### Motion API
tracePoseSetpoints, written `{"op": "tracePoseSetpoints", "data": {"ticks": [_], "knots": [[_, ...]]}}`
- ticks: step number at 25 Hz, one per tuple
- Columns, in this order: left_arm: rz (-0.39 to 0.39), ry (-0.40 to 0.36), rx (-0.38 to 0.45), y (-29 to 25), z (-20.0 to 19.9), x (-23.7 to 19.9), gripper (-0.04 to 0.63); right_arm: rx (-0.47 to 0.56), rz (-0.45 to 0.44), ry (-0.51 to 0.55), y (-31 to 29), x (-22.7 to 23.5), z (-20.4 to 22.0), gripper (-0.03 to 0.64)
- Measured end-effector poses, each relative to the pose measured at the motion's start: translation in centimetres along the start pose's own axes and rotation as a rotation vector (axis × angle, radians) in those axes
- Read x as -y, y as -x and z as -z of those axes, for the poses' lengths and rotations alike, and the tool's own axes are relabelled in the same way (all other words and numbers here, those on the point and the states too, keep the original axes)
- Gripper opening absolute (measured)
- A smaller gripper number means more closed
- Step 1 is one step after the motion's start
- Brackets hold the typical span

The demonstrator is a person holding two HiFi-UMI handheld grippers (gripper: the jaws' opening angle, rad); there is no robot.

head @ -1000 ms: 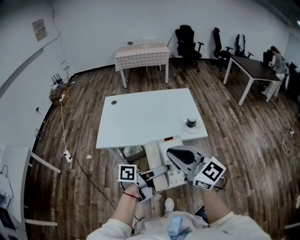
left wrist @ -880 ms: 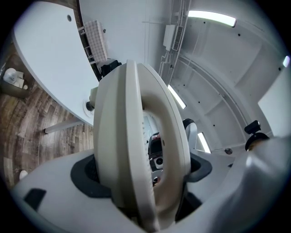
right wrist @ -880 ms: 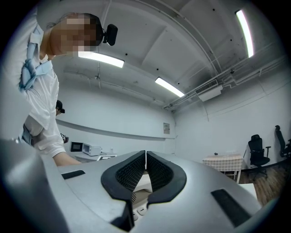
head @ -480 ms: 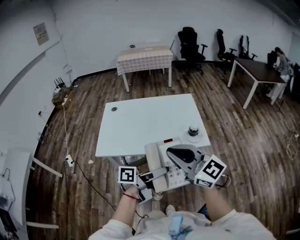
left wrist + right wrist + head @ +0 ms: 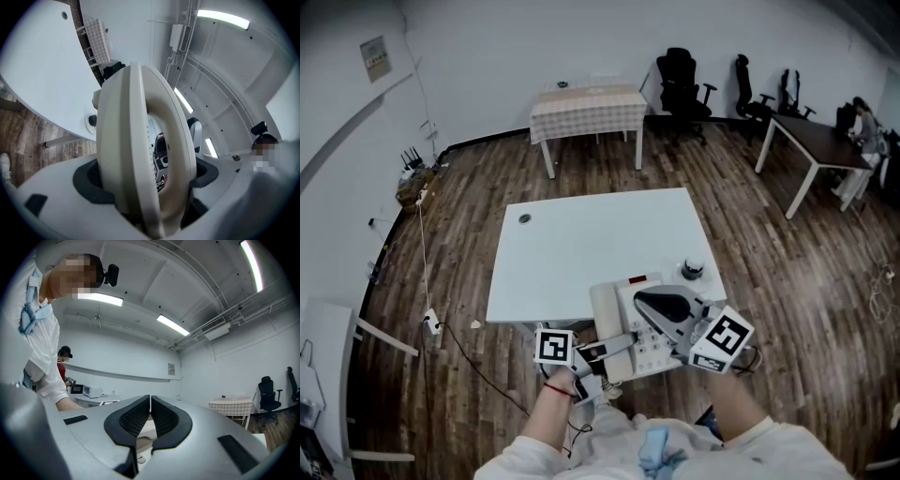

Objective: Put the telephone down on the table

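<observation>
The white desk (image 5: 581,234) stood in the middle of a room with a wooden floor, its near edge just ahead of both grippers. The left gripper (image 5: 614,345) was clamped on the handset side of the cream telephone (image 5: 628,300), held up at that edge, and the right gripper (image 5: 652,302) lay across its other side, jaws pressed together with nothing visible between the pads. The telephone looked like stiff, smooth, rather light plastic. Its handset might slip off, so holding the body's edges seemed safer.
</observation>
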State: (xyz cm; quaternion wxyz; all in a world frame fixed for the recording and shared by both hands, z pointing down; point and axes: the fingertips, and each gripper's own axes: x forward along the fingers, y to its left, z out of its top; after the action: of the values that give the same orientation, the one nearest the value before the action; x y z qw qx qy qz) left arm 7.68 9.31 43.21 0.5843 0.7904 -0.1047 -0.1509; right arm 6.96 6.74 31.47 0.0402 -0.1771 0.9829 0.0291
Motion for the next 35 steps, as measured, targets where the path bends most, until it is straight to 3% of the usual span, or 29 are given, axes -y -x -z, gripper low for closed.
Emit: {"op": "tracePoseSetpoints", "data": {"ticks": [19, 35], "knots": [[0.007, 0.03, -0.053, 3.1, -14.7, -4.1, 0.429, 0.002, 0.061, -0.025, -12.4, 10.4, 0.8, 0.034], [-0.018, 0.059, -0.065, 4.7, -22.0, -8.2, 0.43, -0.067, 0.108, -0.079, -16.8, 15.0, 4.4, 0.034]]}}
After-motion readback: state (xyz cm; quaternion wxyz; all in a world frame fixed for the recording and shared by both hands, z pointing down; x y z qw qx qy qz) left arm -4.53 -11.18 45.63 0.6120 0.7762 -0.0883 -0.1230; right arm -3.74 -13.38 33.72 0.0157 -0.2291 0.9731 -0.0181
